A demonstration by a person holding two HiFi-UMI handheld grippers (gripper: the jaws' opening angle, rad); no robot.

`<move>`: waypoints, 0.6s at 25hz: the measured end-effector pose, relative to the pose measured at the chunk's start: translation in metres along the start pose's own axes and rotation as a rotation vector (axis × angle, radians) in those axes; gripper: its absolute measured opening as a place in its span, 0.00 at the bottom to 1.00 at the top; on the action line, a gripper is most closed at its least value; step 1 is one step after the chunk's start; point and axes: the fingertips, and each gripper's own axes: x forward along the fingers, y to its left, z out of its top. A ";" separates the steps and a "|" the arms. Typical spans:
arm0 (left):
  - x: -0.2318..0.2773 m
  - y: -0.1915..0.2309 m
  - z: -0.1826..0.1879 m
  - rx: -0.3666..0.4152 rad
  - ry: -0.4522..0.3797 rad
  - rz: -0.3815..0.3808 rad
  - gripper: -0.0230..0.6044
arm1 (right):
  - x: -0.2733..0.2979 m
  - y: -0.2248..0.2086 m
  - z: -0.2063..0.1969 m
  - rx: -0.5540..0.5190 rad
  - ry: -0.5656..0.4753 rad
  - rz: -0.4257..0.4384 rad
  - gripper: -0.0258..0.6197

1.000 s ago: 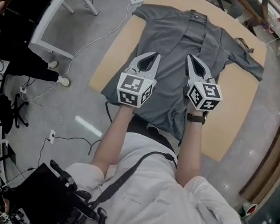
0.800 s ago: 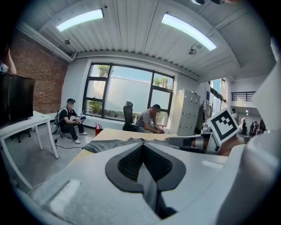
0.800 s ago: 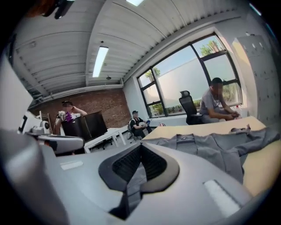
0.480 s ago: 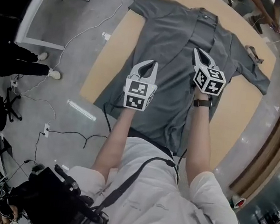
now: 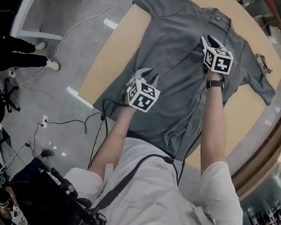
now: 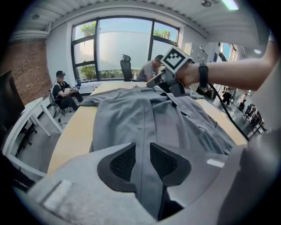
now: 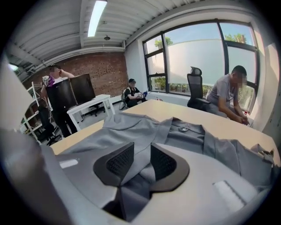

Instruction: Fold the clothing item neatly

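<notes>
Now the tan table carries the grey shirt spread flat, collar far. The left gripper hangs over its near left part and the right gripper over the far placket. Both pairs of jaws have just been opening and stand narrowly apart, with cloth showing in each gap, unpinched.

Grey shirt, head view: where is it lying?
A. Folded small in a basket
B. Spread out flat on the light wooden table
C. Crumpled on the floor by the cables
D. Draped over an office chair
B: the grey shirt lies opened out, sleeves to either side, on the light wooden table.
</notes>
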 end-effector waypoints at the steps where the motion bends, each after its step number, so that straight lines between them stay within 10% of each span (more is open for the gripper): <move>1: 0.004 0.000 -0.006 0.010 0.030 -0.006 0.21 | 0.009 -0.004 -0.001 0.005 0.028 -0.007 0.22; 15: 0.041 -0.006 -0.046 -0.007 0.237 -0.025 0.17 | 0.067 -0.035 -0.039 0.130 0.183 -0.104 0.17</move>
